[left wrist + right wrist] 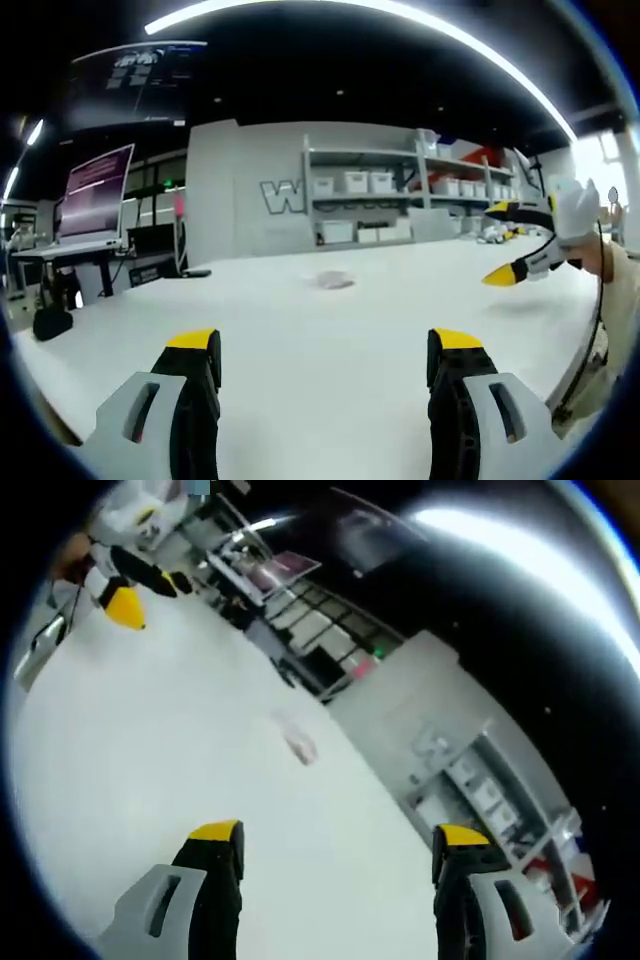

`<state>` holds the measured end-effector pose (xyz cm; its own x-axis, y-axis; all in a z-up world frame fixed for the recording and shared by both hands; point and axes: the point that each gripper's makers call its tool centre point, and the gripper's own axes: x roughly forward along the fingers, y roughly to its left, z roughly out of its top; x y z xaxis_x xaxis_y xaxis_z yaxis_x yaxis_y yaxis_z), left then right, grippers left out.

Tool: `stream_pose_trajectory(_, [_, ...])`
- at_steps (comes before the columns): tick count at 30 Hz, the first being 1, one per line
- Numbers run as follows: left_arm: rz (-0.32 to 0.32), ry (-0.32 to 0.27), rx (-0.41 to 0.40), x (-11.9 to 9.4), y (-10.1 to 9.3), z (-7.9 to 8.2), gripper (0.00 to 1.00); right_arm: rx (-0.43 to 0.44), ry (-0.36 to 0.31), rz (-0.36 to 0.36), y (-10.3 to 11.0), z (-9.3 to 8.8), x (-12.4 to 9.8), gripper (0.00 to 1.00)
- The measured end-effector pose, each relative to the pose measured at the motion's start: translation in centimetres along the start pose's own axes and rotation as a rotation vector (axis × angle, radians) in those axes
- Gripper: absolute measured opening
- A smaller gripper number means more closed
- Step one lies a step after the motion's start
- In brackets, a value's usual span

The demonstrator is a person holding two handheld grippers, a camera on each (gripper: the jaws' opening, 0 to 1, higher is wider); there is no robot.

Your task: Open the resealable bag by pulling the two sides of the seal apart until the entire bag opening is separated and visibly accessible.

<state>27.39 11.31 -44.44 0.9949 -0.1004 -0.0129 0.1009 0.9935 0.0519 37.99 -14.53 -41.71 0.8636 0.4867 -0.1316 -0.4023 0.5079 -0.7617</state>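
In the left gripper view, a screen (95,190) stands far off on the left. The left hand-held gripper (325,350) sits low over the white surface (300,330), its jaws wide apart and holding nothing. The small clear bag (335,281) lies flat on the surface, well ahead of the jaws. Shelves (400,195) with white boxes stand behind. The right hand-held gripper (522,240) hangs at the right, jaws apart.

In the right gripper view, the left hand-held gripper (130,585) is up on the left. The bag (300,745) lies ahead of the right hand-held gripper (335,845), whose jaws are spread and bare.
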Motion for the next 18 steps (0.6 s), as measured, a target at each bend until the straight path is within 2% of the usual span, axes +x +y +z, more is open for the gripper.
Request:
stream_pose_trajectory(11, [-0.001, -0.009, -0.006, -0.1, 0.0, 0.1, 0.84, 0.047, -0.021, 0.030, 0.5, 0.8, 0.9, 0.77])
stream_pose_trajectory(18, [0.005, -0.010, -0.009, -0.3, 0.2, 0.0, 0.84, 0.118, -0.024, 0.057, 1.1, 0.8, 1.5, 0.77])
